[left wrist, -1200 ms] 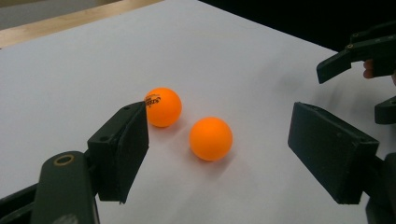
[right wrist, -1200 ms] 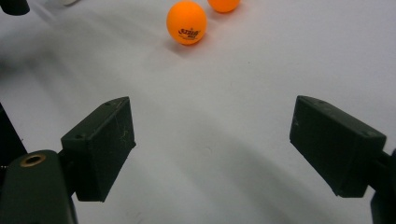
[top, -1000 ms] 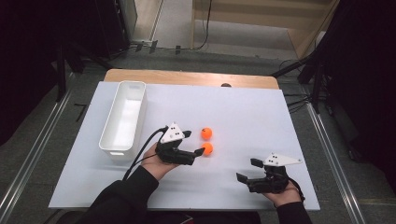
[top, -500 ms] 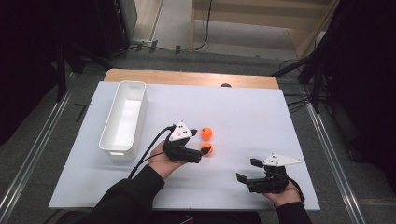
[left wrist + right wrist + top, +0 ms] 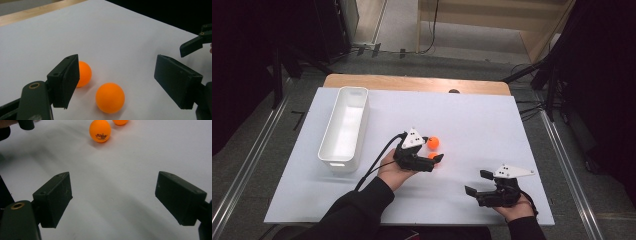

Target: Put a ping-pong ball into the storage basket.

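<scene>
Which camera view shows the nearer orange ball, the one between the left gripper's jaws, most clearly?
The left gripper view: the nearer orange ball sits whole and large between the open jaws. In the high view it is small and partly hidden by the left gripper. The right gripper view shows it farther off, with printed lettering.

Left tongs (image 5: 116, 82) half hide far ball (image 5: 83, 73)

White bin (image 5: 344, 127): long, open-topped, lying at the table's left side | white table top (image 5: 482, 120): wooden strip (image 5: 412, 83) along its far edge | grey floor (image 5: 257, 150) around it | cables (image 5: 527, 107) trailing right.
</scene>
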The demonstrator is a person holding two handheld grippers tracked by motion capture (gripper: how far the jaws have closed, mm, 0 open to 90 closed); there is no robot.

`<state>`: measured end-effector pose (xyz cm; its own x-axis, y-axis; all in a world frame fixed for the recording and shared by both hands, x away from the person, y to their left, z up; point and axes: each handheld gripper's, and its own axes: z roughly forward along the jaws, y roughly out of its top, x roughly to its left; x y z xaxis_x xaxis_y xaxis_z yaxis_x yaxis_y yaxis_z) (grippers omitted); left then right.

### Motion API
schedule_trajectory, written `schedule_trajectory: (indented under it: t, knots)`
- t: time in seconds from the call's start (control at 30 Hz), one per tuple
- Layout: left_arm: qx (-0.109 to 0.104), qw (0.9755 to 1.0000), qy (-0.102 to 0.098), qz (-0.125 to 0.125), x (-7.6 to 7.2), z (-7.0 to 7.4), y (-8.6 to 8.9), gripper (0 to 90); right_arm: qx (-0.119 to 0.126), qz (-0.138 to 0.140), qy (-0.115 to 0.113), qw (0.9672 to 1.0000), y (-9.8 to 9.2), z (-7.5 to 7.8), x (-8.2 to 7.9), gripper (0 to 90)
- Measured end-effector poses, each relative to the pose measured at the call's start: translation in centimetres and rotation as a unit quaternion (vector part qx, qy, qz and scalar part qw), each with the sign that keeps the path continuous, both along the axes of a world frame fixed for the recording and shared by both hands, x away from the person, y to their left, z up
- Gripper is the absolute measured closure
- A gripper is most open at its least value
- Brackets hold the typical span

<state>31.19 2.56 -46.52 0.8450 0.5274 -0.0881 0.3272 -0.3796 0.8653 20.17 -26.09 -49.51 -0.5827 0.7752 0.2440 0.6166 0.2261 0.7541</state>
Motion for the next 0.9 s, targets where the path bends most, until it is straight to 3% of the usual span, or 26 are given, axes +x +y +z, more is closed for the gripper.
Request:
schedule_trajectory:
  t: [0.9]
  knots:
    - [0.002, 0.9999, 0.006, 0.009, 0.3, -1.3, 0.0, 20.9, 0.003, 0.0, -0.002, 1.0, -0.1, 0.0, 0.0, 12.5]
